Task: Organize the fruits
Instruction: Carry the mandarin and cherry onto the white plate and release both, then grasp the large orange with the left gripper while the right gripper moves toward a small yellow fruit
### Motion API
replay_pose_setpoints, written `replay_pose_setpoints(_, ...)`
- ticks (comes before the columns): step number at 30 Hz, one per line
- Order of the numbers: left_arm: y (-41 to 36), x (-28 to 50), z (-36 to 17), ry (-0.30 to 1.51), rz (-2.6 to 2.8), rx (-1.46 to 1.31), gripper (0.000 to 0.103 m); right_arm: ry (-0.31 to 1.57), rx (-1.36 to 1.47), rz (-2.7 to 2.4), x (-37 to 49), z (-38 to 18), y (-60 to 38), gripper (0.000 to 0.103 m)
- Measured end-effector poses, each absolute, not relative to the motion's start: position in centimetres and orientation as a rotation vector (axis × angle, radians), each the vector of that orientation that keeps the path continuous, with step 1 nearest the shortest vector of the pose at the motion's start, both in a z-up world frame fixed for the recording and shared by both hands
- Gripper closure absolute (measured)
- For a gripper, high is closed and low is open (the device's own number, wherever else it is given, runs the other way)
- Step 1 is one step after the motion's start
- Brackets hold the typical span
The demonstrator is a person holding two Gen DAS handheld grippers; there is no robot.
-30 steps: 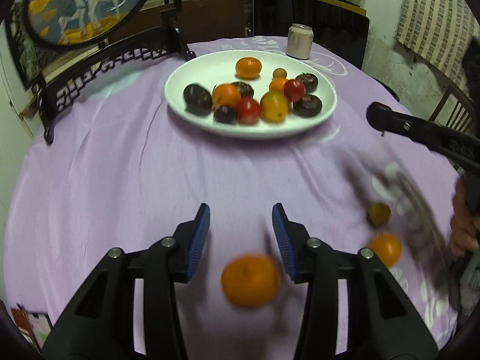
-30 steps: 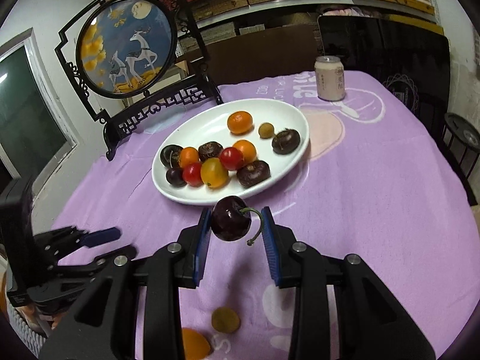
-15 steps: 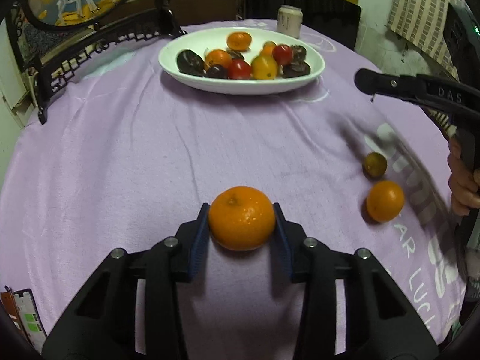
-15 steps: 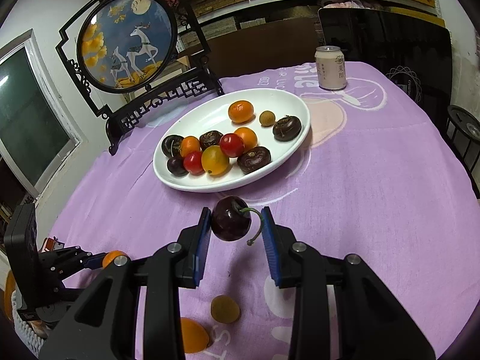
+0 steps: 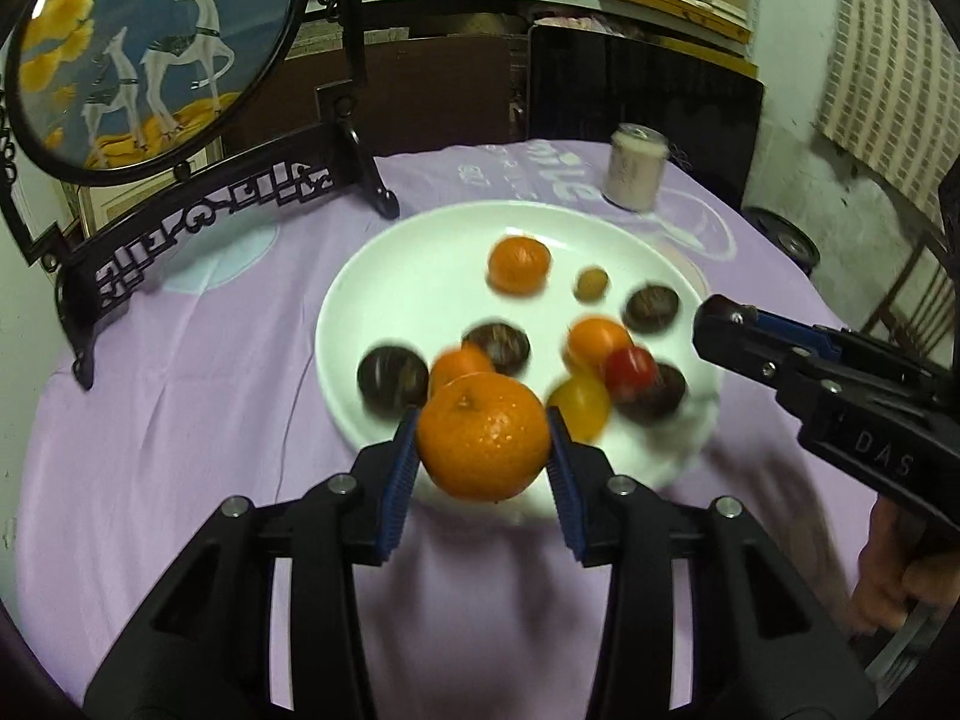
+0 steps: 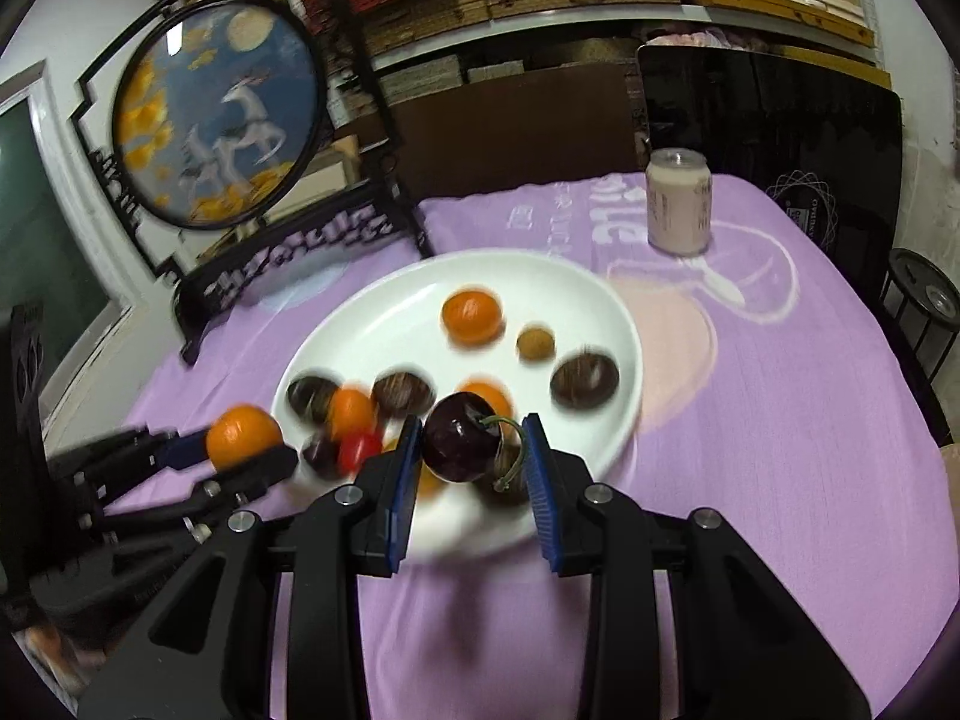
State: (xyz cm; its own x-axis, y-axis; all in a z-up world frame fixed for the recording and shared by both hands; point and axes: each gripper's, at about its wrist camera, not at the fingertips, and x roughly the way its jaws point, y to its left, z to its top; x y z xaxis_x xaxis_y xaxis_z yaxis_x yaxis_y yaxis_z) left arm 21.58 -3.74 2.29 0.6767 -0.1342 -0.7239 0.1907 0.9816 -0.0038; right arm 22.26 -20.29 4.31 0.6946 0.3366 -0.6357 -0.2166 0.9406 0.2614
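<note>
- Tangerine (image 5: 485, 437): round, bright orange, glossy pitted skin with a small stem dimple on top; clamped between the blue pads of the left gripper (image 5: 483, 450), held above the near rim of the plate.
- Dark cherry (image 6: 462, 445): deep maroon, shiny, with a curved green stem (image 6: 515, 456) hanging to its right; clamped between the blue pads of the right gripper (image 6: 471, 450), over the plate's near edge.
- White plate (image 5: 414, 276): oval, on the purple tablecloth (image 5: 180, 432); holds blurred fruit: orange citrus, 1 red tomato (image 5: 630, 365), 1 yellow fruit (image 5: 579, 401), several dark brown pieces, 1 small tan fruit (image 5: 591, 284).
- Pale drink can (image 6: 679, 201): upright beyond the plate.
- Round deer screen (image 5: 144, 42) in a black carved stand, far left on the table.
</note>
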Motion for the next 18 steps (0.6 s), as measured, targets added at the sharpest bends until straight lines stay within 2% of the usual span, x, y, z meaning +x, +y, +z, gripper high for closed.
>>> replay_pose_setpoints(3, -3.7, 23.7, 1.8, 0.807, -0.166, 0.052, 0.055, 0.765, 0.249, 0.312, 25.2, 3.5, -20.6, 0.064)
replay_pose_setpoints(4, -3.6, 24.0, 1.6, 0.805, -0.17, 0.028, 0.045, 0.791, 0.266, 0.319, 26.0, 2.9, -20.7, 0.063)
replay_pose_setpoints(5, -3.4, 24.1, 1.6, 0.8, -0.177, 0.012, 0.037, 0.808, 0.278, 0.32, 26.4, 2.5, -20.8, 0.056)
replay_pose_setpoints(6, -3.4, 24.1, 1.5, 0.797, -0.182, 0.011, 0.036, 0.818, 0.292, 0.322, 26.5, 2.1, -21.1, 0.052)
replay_pose_setpoints(13, -2.7, 23.6, 2.2, 0.769, -0.142, 0.014, 0.021, 0.81, 0.334, 0.315, 25.8, 2.7, -21.9, 0.05)
replay_pose_setpoints(18, -1.3, 22.9, 2.5, 0.788, -0.103, -0.04, 0.015, 0.792, 0.313, 0.328, 23.0, 3.6, -22.0, 0.042)
